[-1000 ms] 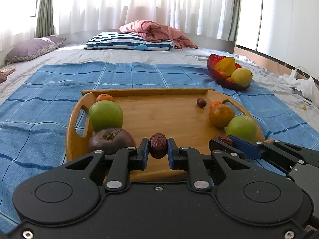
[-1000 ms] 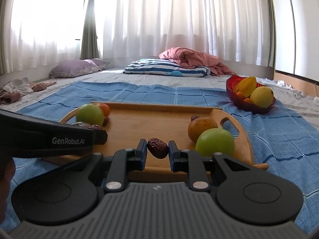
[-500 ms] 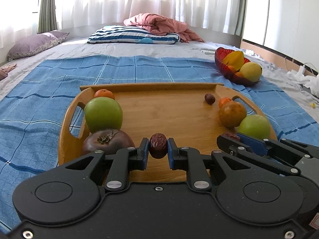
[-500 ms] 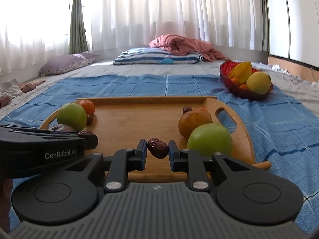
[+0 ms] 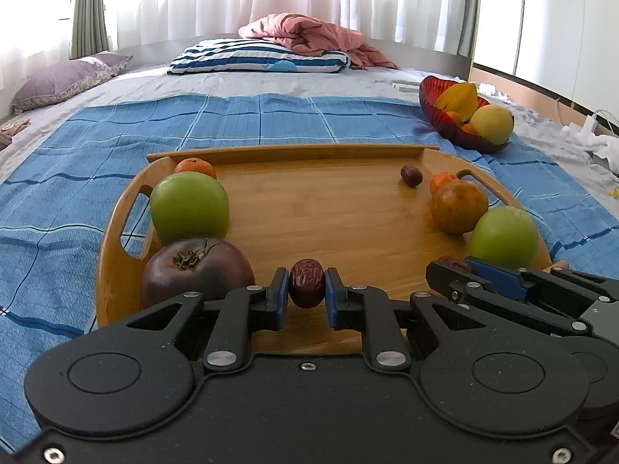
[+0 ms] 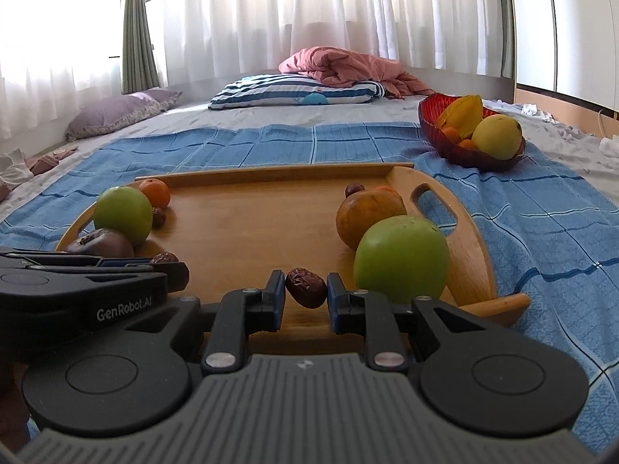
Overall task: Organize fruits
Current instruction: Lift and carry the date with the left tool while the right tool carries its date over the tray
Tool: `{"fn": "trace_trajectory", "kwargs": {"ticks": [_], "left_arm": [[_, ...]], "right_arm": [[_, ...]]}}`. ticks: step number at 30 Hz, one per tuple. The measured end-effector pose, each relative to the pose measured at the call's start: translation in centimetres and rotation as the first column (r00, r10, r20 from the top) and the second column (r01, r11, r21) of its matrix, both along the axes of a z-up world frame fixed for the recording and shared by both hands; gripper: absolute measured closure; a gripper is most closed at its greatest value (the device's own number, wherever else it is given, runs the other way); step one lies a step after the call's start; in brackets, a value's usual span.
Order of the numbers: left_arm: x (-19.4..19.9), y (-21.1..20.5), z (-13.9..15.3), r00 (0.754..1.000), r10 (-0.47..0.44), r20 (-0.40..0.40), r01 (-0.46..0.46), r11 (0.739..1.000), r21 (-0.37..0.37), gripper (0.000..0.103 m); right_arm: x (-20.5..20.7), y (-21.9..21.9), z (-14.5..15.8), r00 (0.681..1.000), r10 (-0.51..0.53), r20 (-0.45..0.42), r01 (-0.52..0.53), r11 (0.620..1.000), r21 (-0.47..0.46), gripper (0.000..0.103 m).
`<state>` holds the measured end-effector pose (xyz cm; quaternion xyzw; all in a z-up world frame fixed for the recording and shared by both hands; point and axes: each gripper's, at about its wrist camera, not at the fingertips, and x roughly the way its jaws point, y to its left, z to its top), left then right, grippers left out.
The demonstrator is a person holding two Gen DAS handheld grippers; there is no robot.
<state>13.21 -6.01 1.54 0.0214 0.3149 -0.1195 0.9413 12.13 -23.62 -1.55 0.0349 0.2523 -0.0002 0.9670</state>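
Tongs first: the left gripper (image 5: 306,301), black hard plastic with blue pads, is clamped on a wrinkled, dark red date (image 5: 306,283) at lower centre of the left view, the oval fruit standing upright between the pads. The right gripper (image 6: 305,301) likewise pinches a second date (image 6: 305,287), this one lying tilted, its skin shrivelled and glossy (it sits lower centre in the right view). Each tool shows in the other's picture: the right one enters at lower right of the left view, the left one at lower left of the right view, lettered GenRobot.AI.

Both dates hang over the near edge of a tray (image 5: 317,224), smooth pale bamboo with a low rim and cut-out handles. At its left side sit a dull purple round fruit (image 5: 195,270) with a dry calyx, touching a smooth green apple (image 5: 189,207), and behind that a small tangerine (image 5: 195,166). At its right side lie another green apple (image 5: 503,236), a mottled orange-brown round fruit (image 5: 458,205) just beside it, a small orange one partly hidden behind, and a loose date (image 5: 411,175) near the far rim.

Under the tray spreads a blue checked woven cloth (image 5: 271,116). At upper right of both views a ribbed red glass bowl (image 5: 437,116) holds a yellow pear-like fruit, a starfruit and small oranges. Farther back lie a striped pillow (image 5: 259,56), a crumpled pink blanket (image 5: 309,34) and a purple pillow (image 5: 65,81) before sheer white curtains.
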Motion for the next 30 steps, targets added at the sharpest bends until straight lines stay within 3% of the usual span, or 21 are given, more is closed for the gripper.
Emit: {"fn": "trace_trajectory", "kwargs": {"ticks": [30], "left_arm": [[0.09, -0.11, -0.46, 1.000, -0.007, 0.000, 0.007, 1.000, 0.018, 0.084]], "right_arm": [[0.29, 0.04, -0.41, 1.000, -0.002, -0.013, 0.002, 1.000, 0.003, 0.076]]}}
